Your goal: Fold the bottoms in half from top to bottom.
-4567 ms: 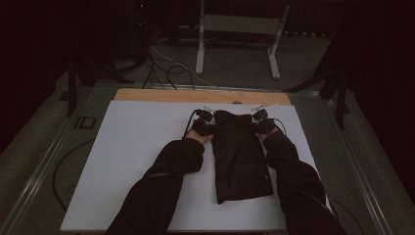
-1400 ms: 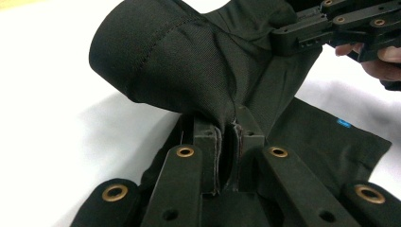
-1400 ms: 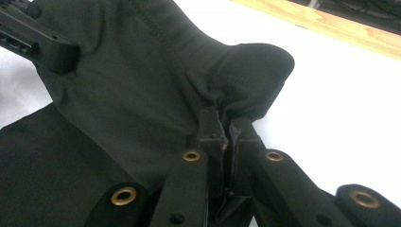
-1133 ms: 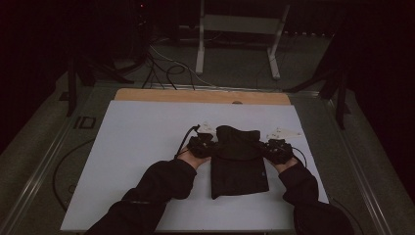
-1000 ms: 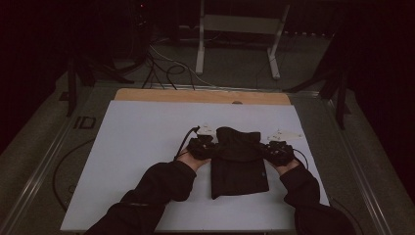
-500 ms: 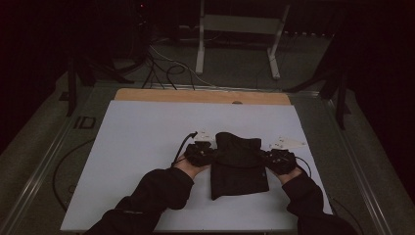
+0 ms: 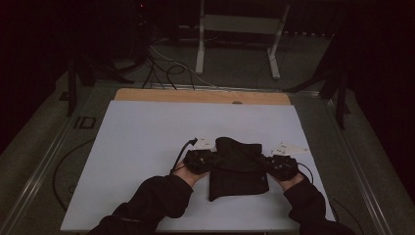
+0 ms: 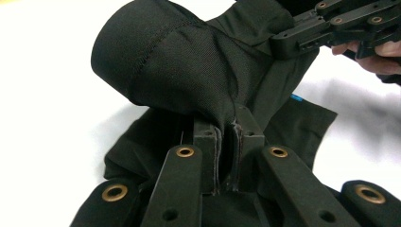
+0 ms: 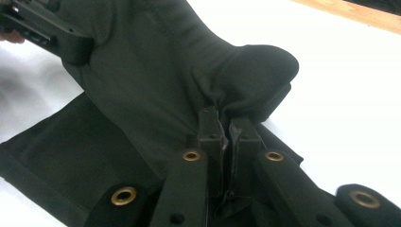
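Pinching a black garment (image 7: 237,166) from both sides: left tongs (image 7: 211,160) clamped tight on a fold at its left edge, right tongs (image 7: 268,162) clamped on the opposite edge. Garment sits on the white table (image 7: 147,142), nearer the person's side and right of centre, upper part lifted and folded toward the lower part, which lies flat. Left gripper view: cloth (image 8: 189,71) bunched into a rounded roll above the closed jaws, the other tongs (image 8: 331,23) at top right. Right gripper view: fabric (image 9: 156,80) gathered between pressed-together jaws. Small blue tag (image 8: 296,98) on the lower layer's edge.
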`<act>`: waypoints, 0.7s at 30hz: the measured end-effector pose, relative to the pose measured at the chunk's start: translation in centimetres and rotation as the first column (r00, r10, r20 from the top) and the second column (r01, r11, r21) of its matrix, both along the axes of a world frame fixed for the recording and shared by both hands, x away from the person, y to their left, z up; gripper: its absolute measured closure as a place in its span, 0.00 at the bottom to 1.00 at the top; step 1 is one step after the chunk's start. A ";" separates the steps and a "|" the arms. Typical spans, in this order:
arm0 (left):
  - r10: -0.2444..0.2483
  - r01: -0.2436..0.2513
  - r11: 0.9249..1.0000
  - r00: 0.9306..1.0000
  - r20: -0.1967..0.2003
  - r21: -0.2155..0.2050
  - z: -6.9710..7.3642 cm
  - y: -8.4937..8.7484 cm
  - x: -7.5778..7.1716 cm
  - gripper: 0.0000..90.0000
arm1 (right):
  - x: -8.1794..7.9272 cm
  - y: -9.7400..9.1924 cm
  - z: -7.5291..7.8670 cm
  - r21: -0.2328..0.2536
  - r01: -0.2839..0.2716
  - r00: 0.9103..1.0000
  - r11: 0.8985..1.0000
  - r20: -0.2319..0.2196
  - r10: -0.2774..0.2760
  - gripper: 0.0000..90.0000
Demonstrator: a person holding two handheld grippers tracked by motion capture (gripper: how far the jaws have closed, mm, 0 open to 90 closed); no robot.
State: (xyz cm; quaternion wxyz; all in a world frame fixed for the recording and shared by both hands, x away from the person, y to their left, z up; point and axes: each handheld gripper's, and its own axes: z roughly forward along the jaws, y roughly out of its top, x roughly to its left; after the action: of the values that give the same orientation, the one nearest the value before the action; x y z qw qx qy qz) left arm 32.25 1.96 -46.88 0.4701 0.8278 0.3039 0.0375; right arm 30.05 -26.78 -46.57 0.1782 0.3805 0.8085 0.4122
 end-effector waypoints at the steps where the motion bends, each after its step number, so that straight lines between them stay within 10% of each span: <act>1: -0.001 0.001 1.000 1.000 0.001 -0.002 0.0 0.0 -0.2 0.93 | -0.1 0.0 0.0 -0.003 -0.001 1.000 1.000 -0.002 0.001 0.96; 21: -0.007 0.007 1.000 1.000 -0.020 -0.014 -1.2 0.2 -2.8 0.93 | -2.1 -0.1 -1.1 -0.004 -0.031 0.998 1.000 -0.047 0.030 0.96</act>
State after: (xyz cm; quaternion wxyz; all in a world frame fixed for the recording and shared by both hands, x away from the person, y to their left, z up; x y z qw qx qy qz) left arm 29.42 2.20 -48.03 0.4731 0.8258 0.3059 0.0252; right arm 27.95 -26.90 -47.63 0.1538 0.3771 0.8192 0.4038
